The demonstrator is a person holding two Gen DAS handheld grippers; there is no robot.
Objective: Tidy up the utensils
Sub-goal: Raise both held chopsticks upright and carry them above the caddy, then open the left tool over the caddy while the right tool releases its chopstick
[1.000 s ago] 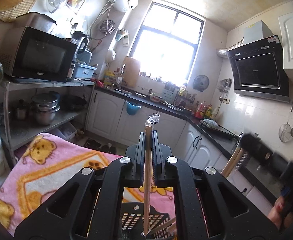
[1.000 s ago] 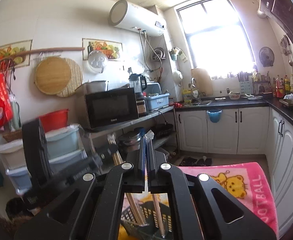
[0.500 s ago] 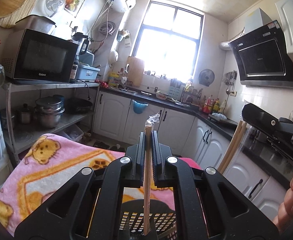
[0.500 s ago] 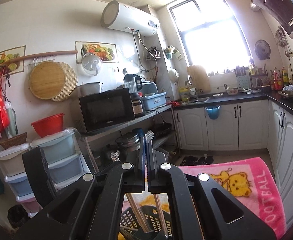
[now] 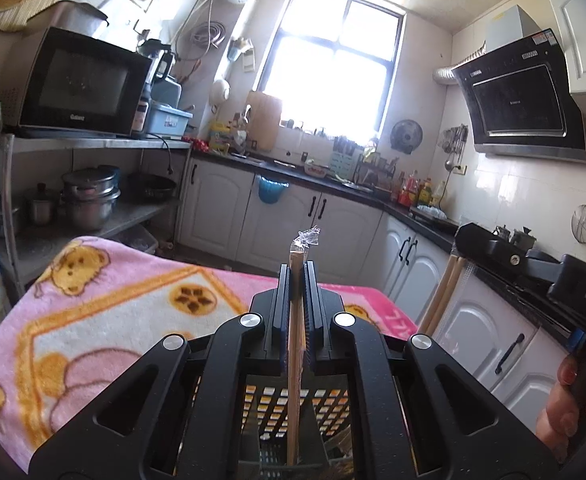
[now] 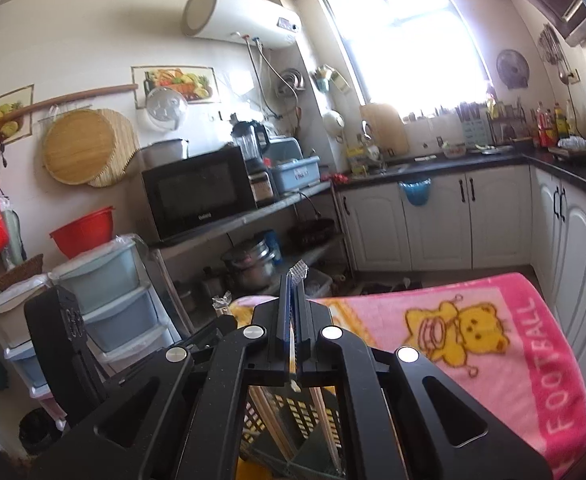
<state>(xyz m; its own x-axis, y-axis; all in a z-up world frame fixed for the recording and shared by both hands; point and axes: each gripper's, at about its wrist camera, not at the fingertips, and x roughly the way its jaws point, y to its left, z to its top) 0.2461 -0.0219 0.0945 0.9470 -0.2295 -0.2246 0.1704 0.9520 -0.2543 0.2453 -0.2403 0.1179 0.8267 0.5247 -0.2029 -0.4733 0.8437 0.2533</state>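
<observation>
**Both grippers clamped on wrapped chopsticks over the basket**

Left gripper (image 5: 296, 280) pinches wrapped chopsticks (image 5: 294, 360) upright, tips inside the black basket (image 5: 333, 404). Right gripper (image 6: 291, 304) grips another pair (image 6: 293, 354). Since earlier, right gripper's pair has lifted higher; the blanket (image 5: 105, 312) is unchanged.

The left wrist camera is looking forward along the left gripper (image 5: 295, 280), tilted slightly down, facing the far window (image 5: 329, 60) and the hood on the right. The right wrist camera is riding on the right gripper (image 6: 293, 300), facing left of that toward the microwave (image 6: 199, 192). Both are sitting close above the black basket (image 5: 289, 400) and sharing the pink blanket (image 6: 473, 328), window and microwave.
</observation>
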